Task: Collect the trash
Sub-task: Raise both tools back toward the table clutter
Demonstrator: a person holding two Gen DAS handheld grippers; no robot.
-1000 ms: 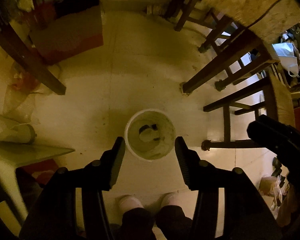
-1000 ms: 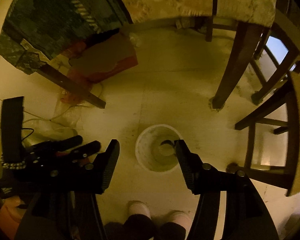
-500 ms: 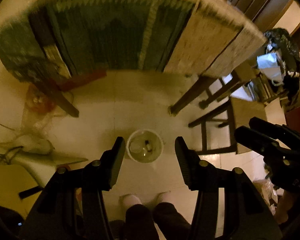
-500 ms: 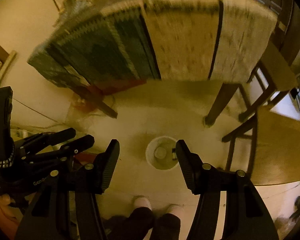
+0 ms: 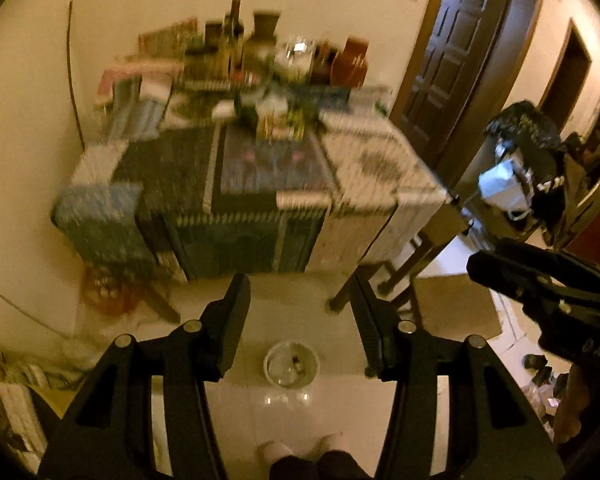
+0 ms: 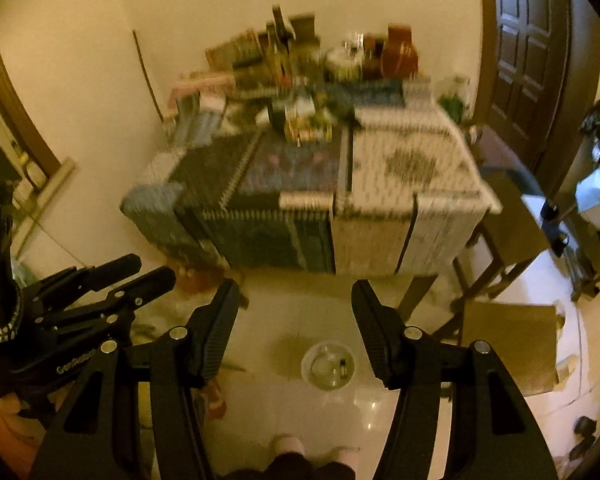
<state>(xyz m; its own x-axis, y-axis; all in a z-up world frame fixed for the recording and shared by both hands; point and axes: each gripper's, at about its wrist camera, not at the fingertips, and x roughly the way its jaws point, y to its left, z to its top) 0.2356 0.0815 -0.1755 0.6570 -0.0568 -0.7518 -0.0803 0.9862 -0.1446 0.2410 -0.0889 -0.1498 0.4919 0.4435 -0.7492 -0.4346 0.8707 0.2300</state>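
A small white bin stands on the pale floor far below, with a few bits of trash inside; it also shows in the right wrist view. My left gripper is open and empty, high above the bin. My right gripper is open and empty, also high above it. Each gripper shows at the side of the other's view. The table with a patterned cloth stands ahead, its far half crowded with blurred bottles, jars and packets, seen too in the right wrist view.
Wooden chairs stand right of the table. A dark door is at the back right. A black bag and white bag sit on a stand at right. A red bag lies under the table's left side.
Both grippers have risen from low over the bin to well above the floor and tilted up, so the tabletop and its clutter now show. Both stayed open.
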